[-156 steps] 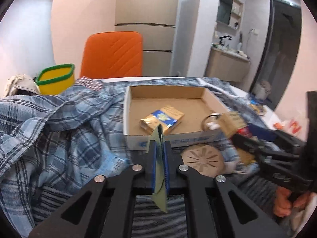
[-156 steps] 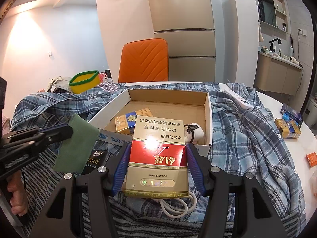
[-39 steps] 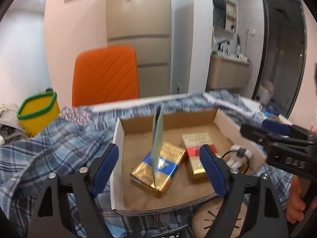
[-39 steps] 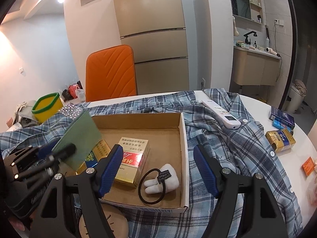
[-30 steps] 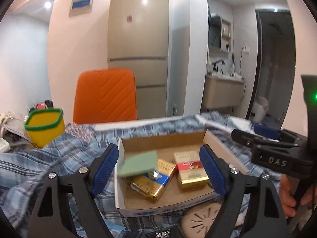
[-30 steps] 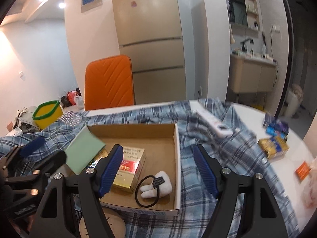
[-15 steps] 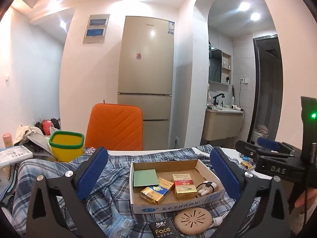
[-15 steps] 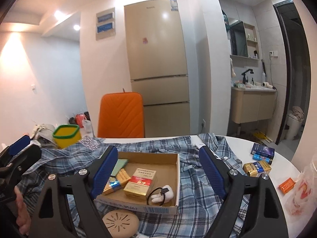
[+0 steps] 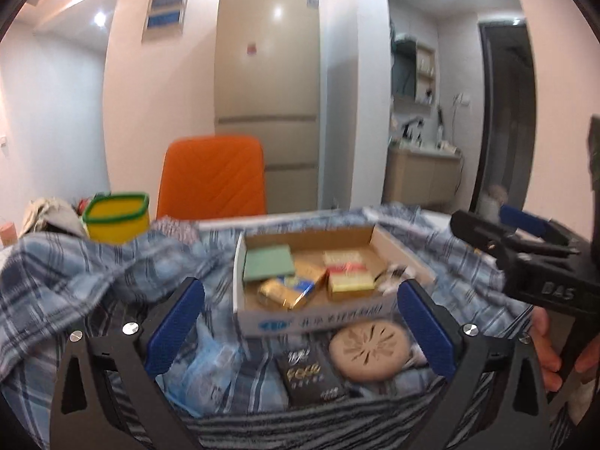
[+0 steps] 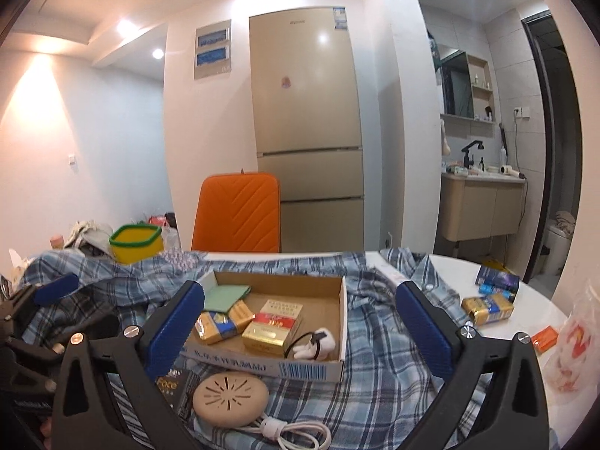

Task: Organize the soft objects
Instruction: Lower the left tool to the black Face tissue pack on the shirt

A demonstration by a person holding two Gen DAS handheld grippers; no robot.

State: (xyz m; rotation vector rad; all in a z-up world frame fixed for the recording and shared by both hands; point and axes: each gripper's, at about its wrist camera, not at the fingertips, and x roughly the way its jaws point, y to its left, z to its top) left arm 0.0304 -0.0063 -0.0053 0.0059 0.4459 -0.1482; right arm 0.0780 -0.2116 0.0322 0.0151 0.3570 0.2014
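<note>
A shallow cardboard box sits on a blue plaid shirt on the table. Inside lie a green cloth pad, a gold and blue pack, a red and gold pack and a small white toy with a black loop. My left gripper is open and empty, in front of the box. My right gripper is open and empty, also in front of it; it shows at the right of the left wrist view.
A beige round device with a white cable and a black pack lie before the box. A yellow tub and an orange chair stand behind. More packs lie at right.
Both grippers let go of their items into the box and opened wide. They drew back from the box; the left has since dropped lower and closer to the table.
</note>
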